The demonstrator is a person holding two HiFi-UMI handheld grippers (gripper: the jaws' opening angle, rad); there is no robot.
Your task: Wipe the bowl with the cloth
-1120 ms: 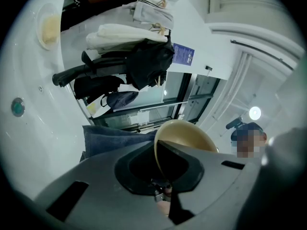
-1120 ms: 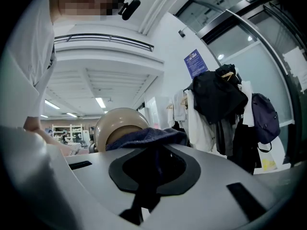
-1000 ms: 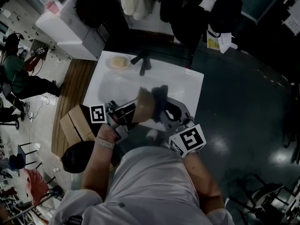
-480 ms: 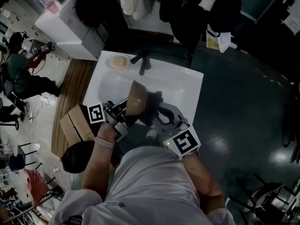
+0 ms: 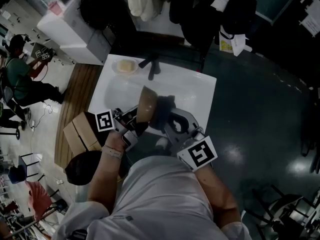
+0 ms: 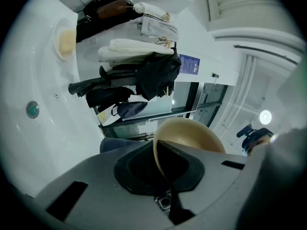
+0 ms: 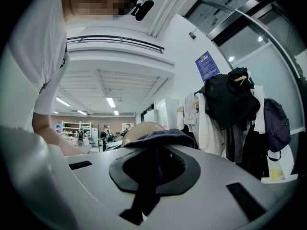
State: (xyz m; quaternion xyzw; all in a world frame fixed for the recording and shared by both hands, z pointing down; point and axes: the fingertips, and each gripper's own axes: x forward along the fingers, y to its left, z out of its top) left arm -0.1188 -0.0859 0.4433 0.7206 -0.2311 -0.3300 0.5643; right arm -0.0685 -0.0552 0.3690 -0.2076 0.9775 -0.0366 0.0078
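Observation:
A tan bowl [image 5: 145, 104] is held up on edge above the white table [image 5: 200, 91], tilted with its inside toward the right. My left gripper [image 5: 136, 124] is shut on the bowl's rim; in the left gripper view the bowl [image 6: 189, 135] stands up between the jaws. My right gripper [image 5: 167, 115] is shut on a dark blue cloth [image 5: 161, 109] that is pressed against the bowl's inside. In the right gripper view the cloth [image 7: 160, 138] bulges over the jaws with the bowl [image 7: 139, 128] just behind it.
A small white dish with something yellow [image 5: 125, 66] and a dark tool [image 5: 152, 66] lie at the table's far edge. A cardboard box [image 5: 80, 131] and wooden pallet [image 5: 75, 99] sit left of the table. Coats [image 5: 210, 9] hang behind it. A person [image 5: 20, 81] sits far left.
The bowl was turned more upright and shifted slightly left and up. The right gripper with the cloth moved along the bowl's inside.

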